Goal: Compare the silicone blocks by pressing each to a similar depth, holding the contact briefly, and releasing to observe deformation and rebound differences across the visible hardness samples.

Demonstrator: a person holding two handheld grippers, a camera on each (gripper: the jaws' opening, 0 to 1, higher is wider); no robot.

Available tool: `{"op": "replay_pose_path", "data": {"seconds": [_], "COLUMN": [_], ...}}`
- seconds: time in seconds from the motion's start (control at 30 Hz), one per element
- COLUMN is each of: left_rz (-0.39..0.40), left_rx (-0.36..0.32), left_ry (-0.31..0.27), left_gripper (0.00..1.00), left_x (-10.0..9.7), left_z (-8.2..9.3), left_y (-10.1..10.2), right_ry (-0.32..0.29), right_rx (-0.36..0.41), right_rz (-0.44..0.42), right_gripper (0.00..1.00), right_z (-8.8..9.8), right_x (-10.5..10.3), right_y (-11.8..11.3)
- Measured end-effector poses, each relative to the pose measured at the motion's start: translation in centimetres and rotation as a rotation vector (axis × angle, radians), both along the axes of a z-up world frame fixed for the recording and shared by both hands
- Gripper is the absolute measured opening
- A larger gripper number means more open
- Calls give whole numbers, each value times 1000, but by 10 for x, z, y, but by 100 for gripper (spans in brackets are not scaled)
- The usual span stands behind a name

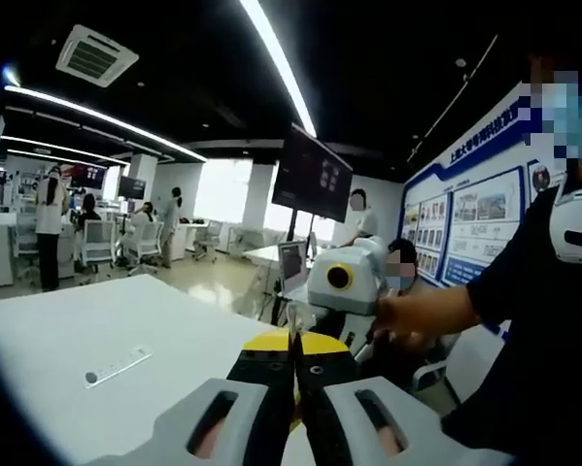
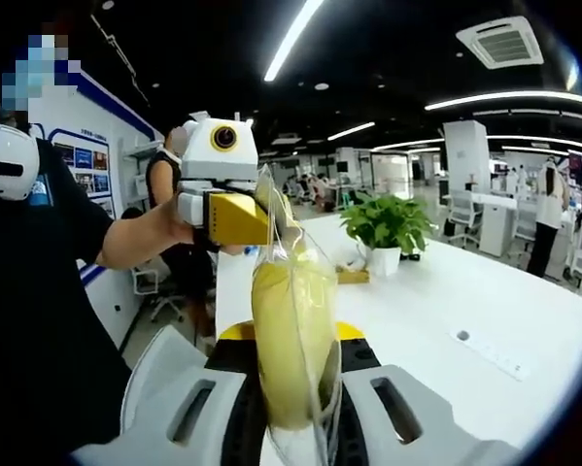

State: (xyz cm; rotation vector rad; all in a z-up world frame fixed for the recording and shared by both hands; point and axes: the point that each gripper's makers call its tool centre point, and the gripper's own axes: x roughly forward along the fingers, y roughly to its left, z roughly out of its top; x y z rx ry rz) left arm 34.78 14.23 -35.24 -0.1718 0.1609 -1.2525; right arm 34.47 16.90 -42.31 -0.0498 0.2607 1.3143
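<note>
A clear plastic bag (image 2: pixel 295 248) with a yellow silicone block (image 2: pixel 289 301) inside stands upright between my right gripper's (image 2: pixel 291 349) jaws, which are shut on its lower part. My left gripper (image 2: pixel 259 219) comes in from the left, held by a hand, and its yellow jaws pinch the bag's top edge. In the left gripper view the left gripper's (image 1: pixel 292 342) black pads are pressed together, and the bag is only a thin edge between them. The white right gripper (image 1: pixel 343 283) sits just beyond, gripped by a hand.
A long white table (image 2: pixel 465 291) runs ahead, with a potted green plant (image 2: pixel 388 228) and a small white strip (image 1: pixel 118 366) lying on it. A person in a dark sleeve (image 2: pixel 38 291) stands close by. A monitor on a stand (image 1: pixel 312 175), chairs and people are farther off.
</note>
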Motion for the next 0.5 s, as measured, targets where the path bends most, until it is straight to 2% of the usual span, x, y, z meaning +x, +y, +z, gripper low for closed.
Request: {"op": "replay_pose_path", "data": {"seconds": [0.23,0.3,0.33,0.37,0.4,0.5], "left_rz": [8,2,0,-8,-10,-14], "left_rx": [-13,-28,-34,-45,-51,-44], "left_ry": [32,53,60,73,77,77], "left_gripper": [0,0,0,0,0,0], "left_x": [0,0,0,-1,-1,-3], "left_z": [1,2,2,2,3,1], "left_y": [-2,-3,-3,-3,-4,-6], "right_ry": [31,-16,-19,-56,-124,-91], "right_rx": [20,24,28,40,49,44], "right_rz": [-4,-13,-11,-14,-18,-33], "right_gripper": [17,18,19,20,20,22], "right_z": [1,2,2,4,7,2], "right_x": [-3,-2,-3,-2,0,0], "right_y": [-2,-3,-3,-3,-4,-6]}}
